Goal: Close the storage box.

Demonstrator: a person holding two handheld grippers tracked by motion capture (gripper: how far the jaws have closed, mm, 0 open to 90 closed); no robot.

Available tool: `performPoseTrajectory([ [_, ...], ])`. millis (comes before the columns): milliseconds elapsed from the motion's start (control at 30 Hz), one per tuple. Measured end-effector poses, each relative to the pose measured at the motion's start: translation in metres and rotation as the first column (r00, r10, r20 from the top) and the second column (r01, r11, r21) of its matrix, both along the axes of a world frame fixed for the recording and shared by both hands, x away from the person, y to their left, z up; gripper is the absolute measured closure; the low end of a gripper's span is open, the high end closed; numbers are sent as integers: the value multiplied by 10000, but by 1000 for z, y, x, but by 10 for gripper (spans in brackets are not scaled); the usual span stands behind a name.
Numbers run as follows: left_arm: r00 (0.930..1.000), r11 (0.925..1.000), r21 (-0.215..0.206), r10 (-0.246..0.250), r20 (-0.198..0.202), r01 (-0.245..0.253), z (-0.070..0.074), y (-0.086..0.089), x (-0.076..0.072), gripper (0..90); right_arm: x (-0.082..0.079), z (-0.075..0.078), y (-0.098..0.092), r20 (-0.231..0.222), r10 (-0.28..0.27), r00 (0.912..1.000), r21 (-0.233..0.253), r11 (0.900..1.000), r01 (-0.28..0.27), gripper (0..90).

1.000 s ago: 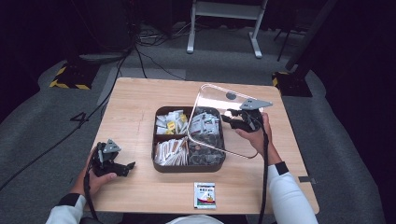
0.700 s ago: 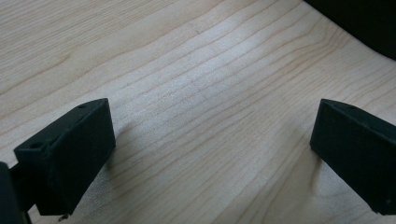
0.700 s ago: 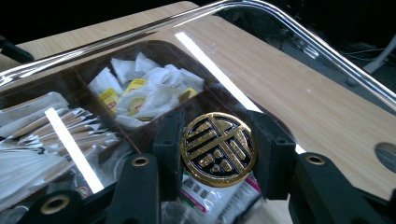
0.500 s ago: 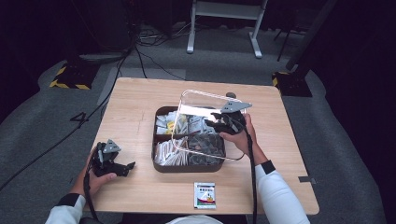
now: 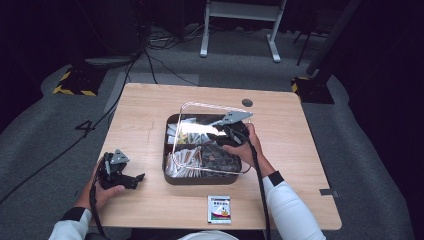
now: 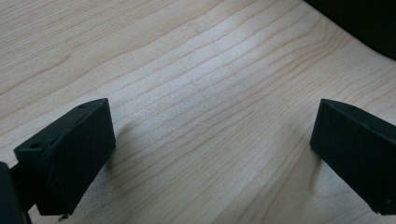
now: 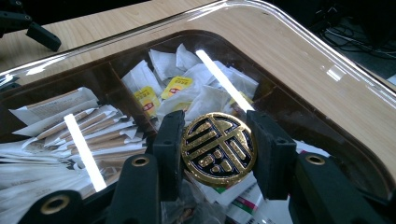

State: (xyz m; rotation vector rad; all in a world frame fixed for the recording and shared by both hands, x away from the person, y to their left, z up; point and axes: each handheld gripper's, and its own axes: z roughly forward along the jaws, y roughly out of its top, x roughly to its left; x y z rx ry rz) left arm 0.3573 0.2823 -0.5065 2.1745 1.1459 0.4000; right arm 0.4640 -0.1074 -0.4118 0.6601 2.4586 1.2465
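Note:
A dark brown compartment box (image 5: 200,179) full of sachets (image 5: 182,159) sits mid-table. Above it hovers a clear lid (image 5: 210,107), nearly level and covering the box. My right gripper (image 5: 220,136) is shut on the lid's round gold knob (image 7: 218,148), one jaw on each side; in the right gripper view the gripper (image 7: 217,126) looks down through the lid (image 7: 327,79) at tea bags (image 7: 154,100) and stick packets (image 7: 93,126). My left gripper (image 5: 132,180) rests on the table left of the box, open, with only bare wood between the jaws (image 6: 212,140).
One loose sachet (image 5: 219,208) lies near the front edge, in front of the box. A dark round hole (image 5: 247,103) is in the tabletop at the back right. The wooden table (image 5: 145,115) has bare room left and right of the box.
My right gripper carried the lid leftward from a tilted position at the box's right side and lowered it flat over the box. The left gripper stayed put.

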Motion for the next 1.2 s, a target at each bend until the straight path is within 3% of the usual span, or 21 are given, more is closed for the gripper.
performPoseTrajectory([
  [533, 10000, 10000, 4, -1, 1, 1, 0, 0, 0, 2, 9, -20, 22, -334, 429, 9985, -341, 9984, -441, 597],
  [933, 10000, 10000, 1, -4, 1, 4, 0, 0, 0, 2, 6, -29, 39, -631, 898, 9940, -691, 9932, -941, 597],
  [1200, 10000, 10000, 3, -3, 2, 3, 0, 0, 0, 2, 5, -31, 39, -638, 755, 9951, -664, 9946, -797, 594],
])
